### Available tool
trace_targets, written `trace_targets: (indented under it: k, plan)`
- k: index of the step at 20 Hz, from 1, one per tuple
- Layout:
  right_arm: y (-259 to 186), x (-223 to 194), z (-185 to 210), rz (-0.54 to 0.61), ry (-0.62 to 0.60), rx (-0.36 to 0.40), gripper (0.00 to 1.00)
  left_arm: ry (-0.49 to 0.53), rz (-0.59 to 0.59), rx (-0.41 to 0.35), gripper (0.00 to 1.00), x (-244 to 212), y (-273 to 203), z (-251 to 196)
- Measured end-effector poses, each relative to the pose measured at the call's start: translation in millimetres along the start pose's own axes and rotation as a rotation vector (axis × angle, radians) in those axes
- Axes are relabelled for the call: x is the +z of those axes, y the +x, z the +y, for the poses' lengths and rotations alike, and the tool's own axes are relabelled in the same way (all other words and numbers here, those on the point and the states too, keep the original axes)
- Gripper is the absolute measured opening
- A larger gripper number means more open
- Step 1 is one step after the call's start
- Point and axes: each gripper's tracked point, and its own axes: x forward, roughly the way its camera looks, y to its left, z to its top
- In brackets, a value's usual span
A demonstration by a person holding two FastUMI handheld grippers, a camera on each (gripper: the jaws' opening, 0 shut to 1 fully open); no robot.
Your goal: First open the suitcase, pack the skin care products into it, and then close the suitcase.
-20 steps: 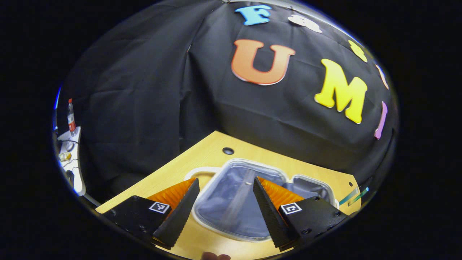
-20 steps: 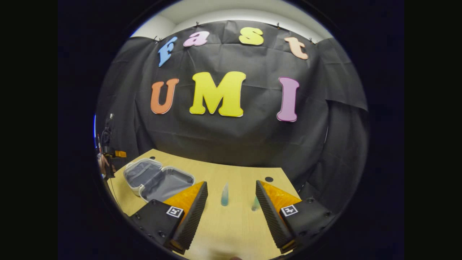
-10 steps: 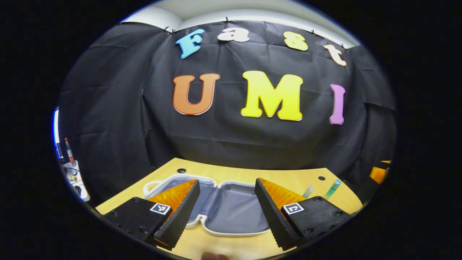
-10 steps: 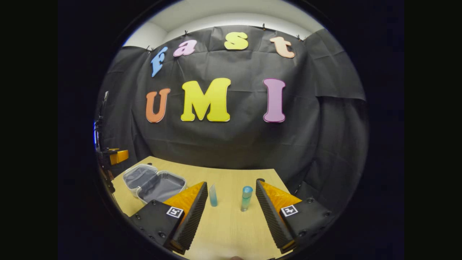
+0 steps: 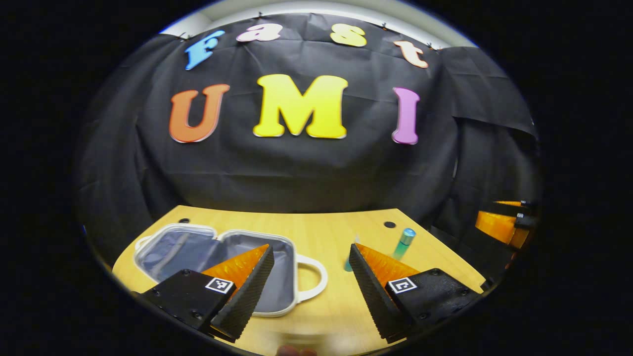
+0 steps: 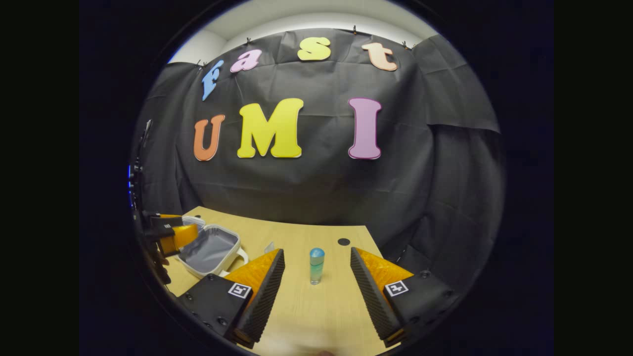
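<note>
Standing upright on the bench [image 6: 306, 306], the slim bottle [image 6: 316, 265] could topple if the wide-open, empty right hand-held gripper [image 6: 316, 291] clips it, while the left hand-held gripper [image 5: 309, 289], also open and empty, hovers near the open suitcase [image 5: 217, 257].

- Left gripper view sat low over the table [image 5: 321, 232], facing the booth wall, tilted slightly down; open suitcase [image 5: 232, 257] close at 7 o'clock.
- Right gripper view, same low height, faced the wall; teal bottle [image 6: 316, 264] near, dead centre at 6 o'clock.
- Shared: table, suitcase [image 6: 210, 247], bottle [image 5: 404, 242]. Each caught the other rig: left gripper [image 6: 170, 232] at 8 o'clock, right gripper [image 5: 504, 222] at 3 o'clock.
</note>
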Motion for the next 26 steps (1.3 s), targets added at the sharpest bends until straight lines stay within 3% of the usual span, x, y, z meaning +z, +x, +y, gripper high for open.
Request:
trace_targets:
  k: [5, 13, 21, 23, 25, 26]
  plan:
    - [7, -22, -41, 0.068, -0.025, -0.026, 0.8, 0.035, 0.092, -0.095, 0.98, -47, 69, -47]
    - [6, -65, -103, 0.198, -0.031, -0.124, 0.79, 0.028, 0.199, -0.059, 0.98, -110, 162, -64]
    - [25, -74, -105, 0.236, -0.017, -0.103, 0.79, 0.043, 0.271, -0.053, 0.96, -139, 204, -65]
    - [29, -73, -105, 0.237, -0.014, -0.097, 0.79, 0.051, 0.295, -0.05, 0.91, -145, 208, -66]
    - [33, -75, -105, 0.241, -0.009, -0.09, 0.79, 0.022, 0.306, -0.056, 0.8, -148, 213, -68]
    - [34, -75, -105, 0.242, -0.008, -0.088, 0.79, 0.016, 0.324, -0.047, 0.69, -152, 213, -67]
